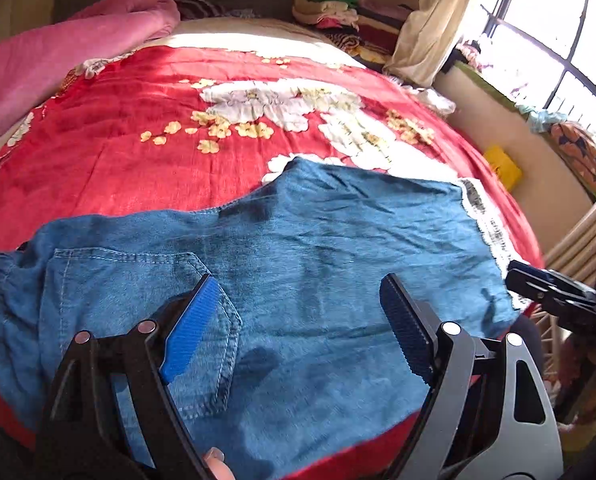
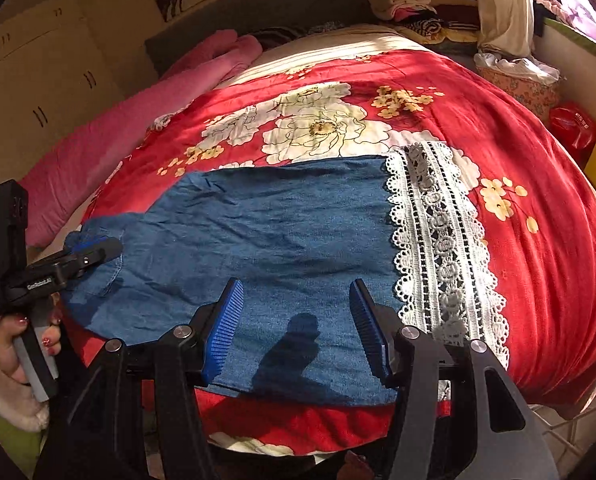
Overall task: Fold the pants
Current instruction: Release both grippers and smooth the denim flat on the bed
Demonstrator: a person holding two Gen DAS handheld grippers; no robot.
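Observation:
Blue denim pants (image 1: 298, 264) with a white lace hem (image 2: 438, 240) lie flat across the red flowered bedspread (image 1: 138, 152), waist to the left, hem to the right. My left gripper (image 1: 298, 324) is open and empty, just above the back pocket (image 1: 146, 320) near the waist. My right gripper (image 2: 296, 324) is open and empty, above the leg by the lace hem. The left gripper also shows in the right wrist view (image 2: 94, 248) over the waist end. The right gripper shows at the edge of the left wrist view (image 1: 554, 296).
A pink quilt (image 1: 58, 60) lies along the bed's far left. Folded clothes (image 1: 330, 8) are piled at the head of the bed. A curtain (image 1: 438, 20) and a window (image 1: 558, 40) are on the right. Red and yellow bags (image 2: 578, 132) stand beside the bed.

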